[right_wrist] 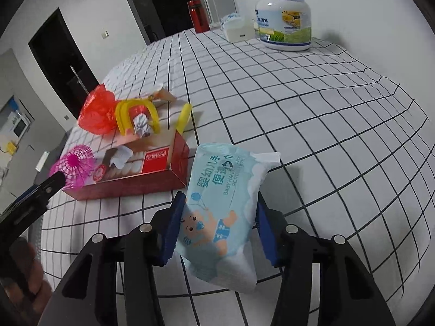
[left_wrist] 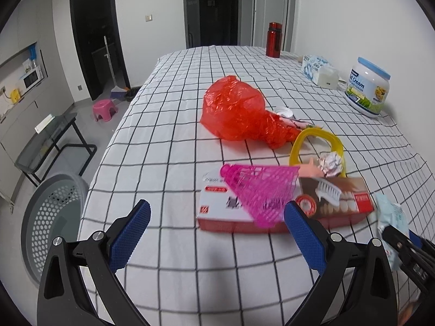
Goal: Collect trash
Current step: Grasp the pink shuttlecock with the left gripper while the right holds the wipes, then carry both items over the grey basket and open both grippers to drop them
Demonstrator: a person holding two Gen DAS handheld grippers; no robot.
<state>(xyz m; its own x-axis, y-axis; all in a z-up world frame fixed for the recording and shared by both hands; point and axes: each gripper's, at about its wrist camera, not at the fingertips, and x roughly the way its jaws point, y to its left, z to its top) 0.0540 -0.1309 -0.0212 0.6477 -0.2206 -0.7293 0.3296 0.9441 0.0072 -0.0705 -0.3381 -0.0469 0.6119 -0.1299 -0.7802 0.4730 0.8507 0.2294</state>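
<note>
My right gripper [right_wrist: 217,217] is shut on a light blue baby wipes pack [right_wrist: 223,206], held above the checked tablecloth; the pack also shows in the left wrist view [left_wrist: 391,217]. My left gripper [left_wrist: 217,222] is open and empty, just short of a red toothpaste box [left_wrist: 272,206] with a pink mesh net [left_wrist: 261,187] lying on it. Behind the box lie a crumpled foil ball [left_wrist: 330,163], a yellow ring [left_wrist: 316,141] and a red plastic bag [left_wrist: 236,111]. The box [right_wrist: 136,174], net [right_wrist: 73,168] and bag [right_wrist: 98,114] also show in the right wrist view.
A grey perforated basket [left_wrist: 51,217] stands on the floor left of the table edge. A large cream jar [left_wrist: 367,87], a tissue pack [left_wrist: 318,68] and a red bottle [left_wrist: 274,39] stand at the far right. A pink stool [left_wrist: 104,110] is on the floor.
</note>
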